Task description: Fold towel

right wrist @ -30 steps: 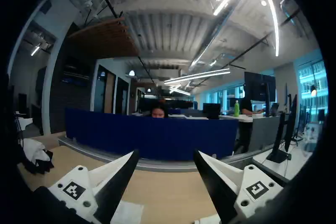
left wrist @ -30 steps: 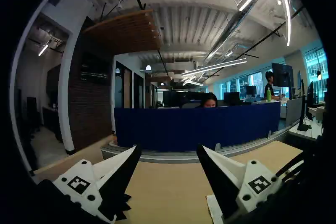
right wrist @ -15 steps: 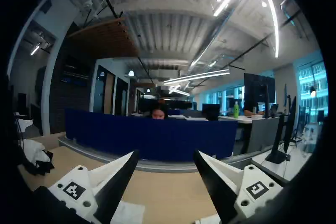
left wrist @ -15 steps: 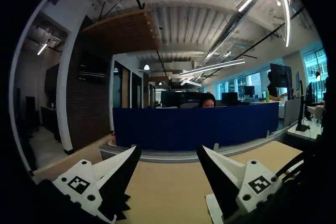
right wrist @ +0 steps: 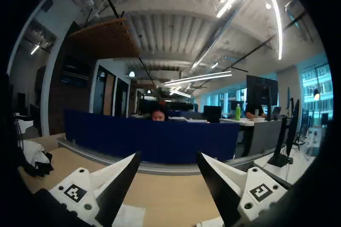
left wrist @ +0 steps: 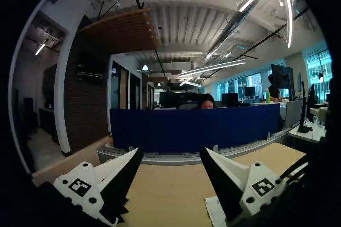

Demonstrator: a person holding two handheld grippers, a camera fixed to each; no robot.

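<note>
Left gripper is wide open, nothing between its fingers, held level above the table. A white towel corner lies flat on the table low in the left gripper view, just beside the right-hand finger and partly hidden by it. Neither finger touches it, as far as can be seen. Black cables loop at the far right edge. Something black sits under the left-hand finger; can't tell what.

Right gripper is also spread wide and empty, over the same table. Towel shows as a white patch at the bottom edge of the right gripper view, beside the left-hand finger, mostly cut off. A white and black cloth heap sits on the table at far left, well apart from the gripper.

Past the table edge runs a grey rail, then a blue partition blocking the desks behind. A person is seen over its top. Farther right are a monitor and a green bottle. In the right gripper view another monitor on a stand is at right.
</note>
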